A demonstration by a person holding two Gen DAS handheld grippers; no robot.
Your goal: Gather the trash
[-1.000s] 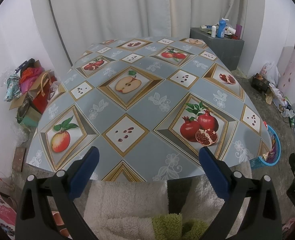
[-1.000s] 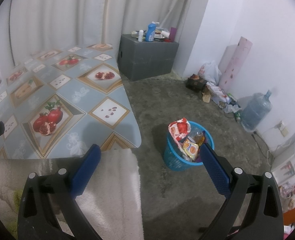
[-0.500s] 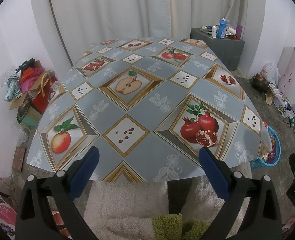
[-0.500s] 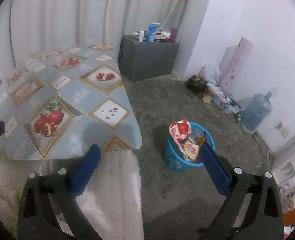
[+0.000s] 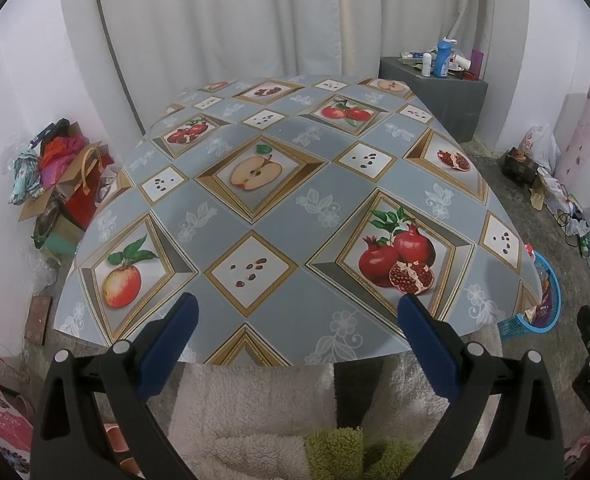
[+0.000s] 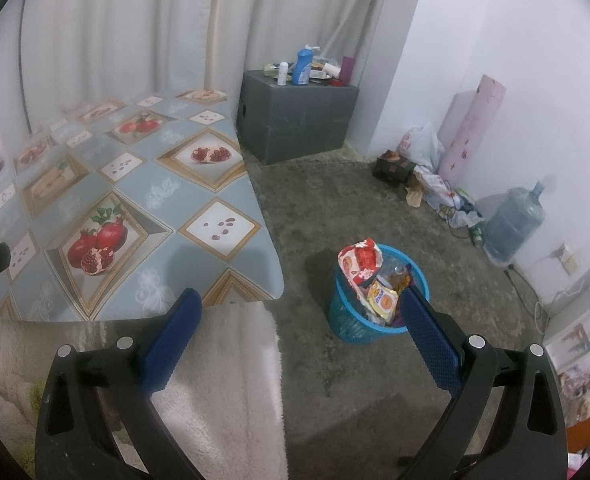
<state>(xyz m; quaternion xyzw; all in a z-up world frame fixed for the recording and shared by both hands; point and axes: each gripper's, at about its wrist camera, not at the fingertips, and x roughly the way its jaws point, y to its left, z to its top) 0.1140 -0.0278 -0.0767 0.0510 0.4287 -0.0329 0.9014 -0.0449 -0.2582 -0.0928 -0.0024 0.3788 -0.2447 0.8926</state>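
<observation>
The left gripper hangs over the near edge of the worktop, its jaws wide apart with nothing between them. The worktop wears a grey-blue cloth printed with apples, pomegranates and seeds, and no loose item shows on it. The right gripper is off the worktop's right edge, above the concrete floor, jaws likewise spread and holding nothing. Just beyond its right finger stands the blue bin on the floor, near the worktop's corner but apart from it. The trash sits in the bin: a red-and-white wrapper rising above the rim, a yellow packet and a clear bottle among other wrappers. From the left wrist view the bin peeks out past the worktop's right edge. Pale fleece fabric lies below both grippers at the near side. A grey box with bottles on top stands by the curtain, and a water jug rests against the right wall.
</observation>
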